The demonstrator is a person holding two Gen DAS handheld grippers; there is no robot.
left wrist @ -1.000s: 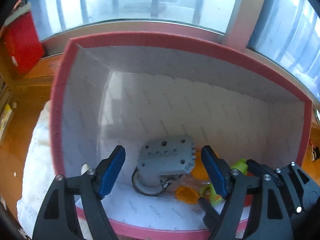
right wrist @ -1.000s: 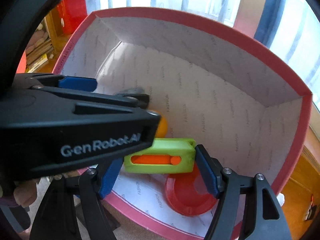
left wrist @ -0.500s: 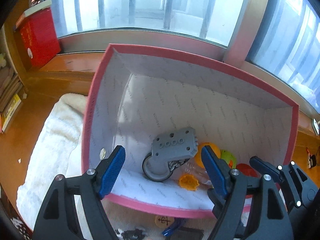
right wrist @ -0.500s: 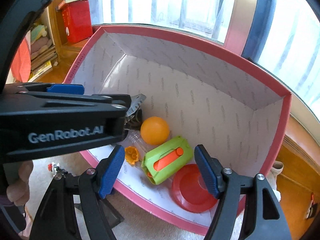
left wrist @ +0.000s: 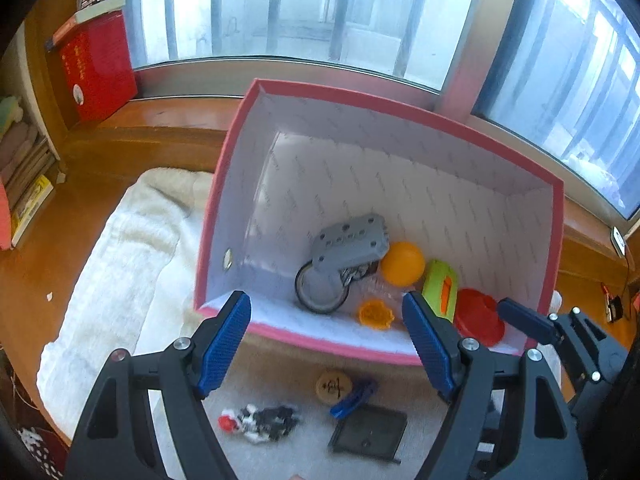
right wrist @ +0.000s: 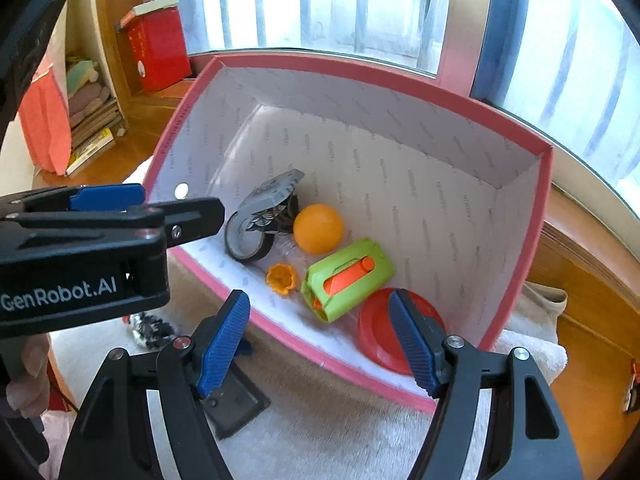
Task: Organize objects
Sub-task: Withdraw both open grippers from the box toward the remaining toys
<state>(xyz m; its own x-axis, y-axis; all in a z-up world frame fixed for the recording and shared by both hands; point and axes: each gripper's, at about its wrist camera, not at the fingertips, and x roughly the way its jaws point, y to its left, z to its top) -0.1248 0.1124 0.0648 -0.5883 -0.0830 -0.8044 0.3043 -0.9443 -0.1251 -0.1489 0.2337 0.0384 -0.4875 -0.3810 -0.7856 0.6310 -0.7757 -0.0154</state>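
Left tool (left wrist: 326, 344): jaws spread, nothing held. Right tool (right wrist: 320, 336): likewise spread, empty. Pink box (left wrist: 216, 216) ahead of both, holding grey block (left wrist: 350, 242), orange ball (left wrist: 402, 263), green toy (right wrist: 346, 276), red lid (right wrist: 380, 336). Loose pieces (round token (left wrist: 333, 387), black tray (left wrist: 368, 434)) below left tool, outside box, likely next pickups.

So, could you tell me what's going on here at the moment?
A person is tidying small items into a pink box using two handheld grippers. The left gripper and right gripper are both open and empty, hovering at the box's near side. Inside lie a grey block, orange ball and green toy. A few pieces remain outside.
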